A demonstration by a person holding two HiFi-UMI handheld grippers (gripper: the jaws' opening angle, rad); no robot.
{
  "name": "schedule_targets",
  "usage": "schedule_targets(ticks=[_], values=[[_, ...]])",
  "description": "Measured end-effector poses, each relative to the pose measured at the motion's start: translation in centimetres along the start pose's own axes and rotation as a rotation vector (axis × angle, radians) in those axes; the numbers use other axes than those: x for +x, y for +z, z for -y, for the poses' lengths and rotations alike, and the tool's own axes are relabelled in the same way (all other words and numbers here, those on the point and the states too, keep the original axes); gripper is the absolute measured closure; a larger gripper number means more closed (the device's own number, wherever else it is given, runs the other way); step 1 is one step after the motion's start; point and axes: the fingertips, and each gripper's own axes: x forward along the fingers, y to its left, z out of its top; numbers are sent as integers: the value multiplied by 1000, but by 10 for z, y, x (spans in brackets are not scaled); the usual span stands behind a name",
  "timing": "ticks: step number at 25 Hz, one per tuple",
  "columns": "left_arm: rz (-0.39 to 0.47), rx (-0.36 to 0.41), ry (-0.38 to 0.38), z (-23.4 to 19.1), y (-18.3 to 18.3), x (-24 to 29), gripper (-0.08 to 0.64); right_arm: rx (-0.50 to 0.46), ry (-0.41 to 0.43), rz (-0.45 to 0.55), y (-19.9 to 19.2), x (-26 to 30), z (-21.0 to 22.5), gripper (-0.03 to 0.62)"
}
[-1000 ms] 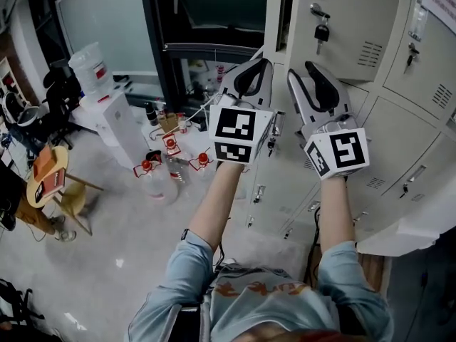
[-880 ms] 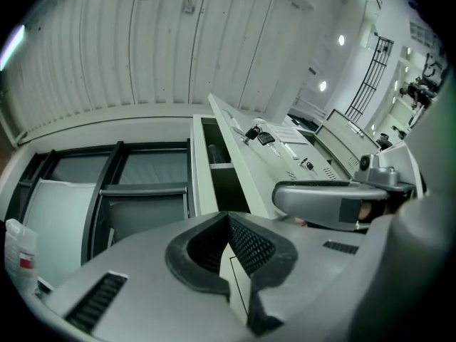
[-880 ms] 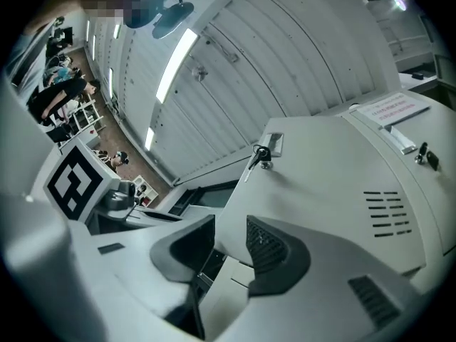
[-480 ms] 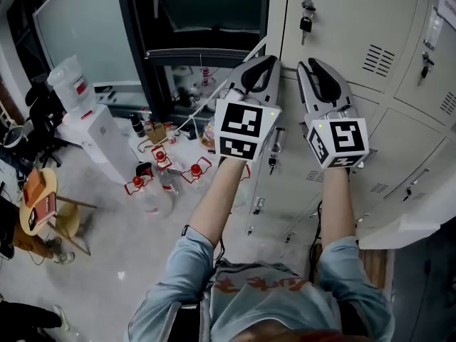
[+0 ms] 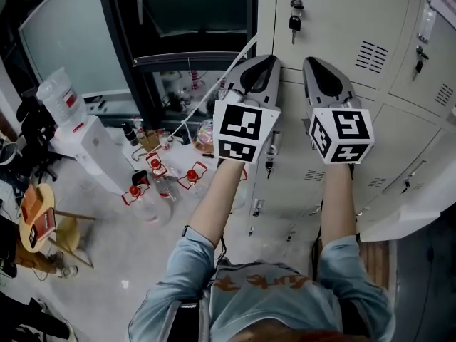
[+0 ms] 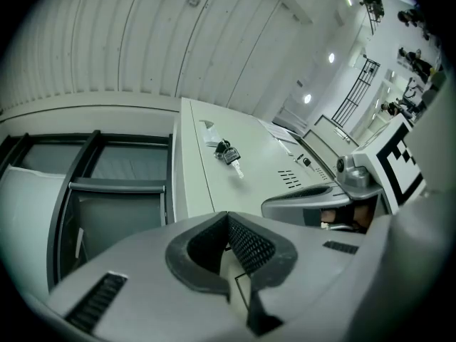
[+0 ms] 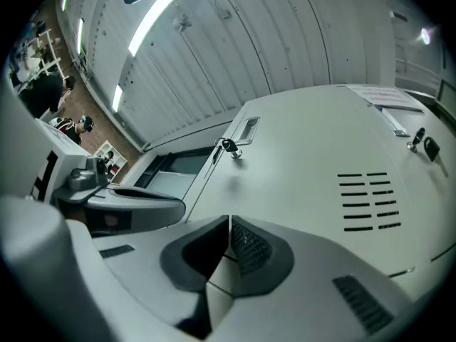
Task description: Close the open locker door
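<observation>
Head view: locker door fills upper middle to right of frame, grey, looks flush with the neighbouring doors; whether it is latched, can't tell. Keys hang from the lock at its upper left; vents at its right.

Left gripper: jaws together, pads meeting, nothing between. Tips just at the door's lower left edge.

Right gripper: jaws closing right down, pads together, nothing held. Tips over the door's lower part, beside the left's. Contact with the door not clear for either.

Left of frame: water dispenser, red-capped bottles on floor.
</observation>
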Motion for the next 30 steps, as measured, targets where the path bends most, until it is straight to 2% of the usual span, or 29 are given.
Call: schedule_targets(ticks=[3, 9, 21, 30], values=[[-9, -11, -1, 2, -2, -3, 541, 4, 3, -1, 0, -1, -1, 555], [-35, -43, 6, 15, -10, -11, 541, 16, 61, 44, -3, -22, -8, 555], [-97, -160, 18, 73, -46, -40, 541, 61, 74, -21, -43, -94, 9, 554], [-194, -228, 31, 131, -87, -75, 541, 121, 46, -91, -90, -159, 18, 554]])
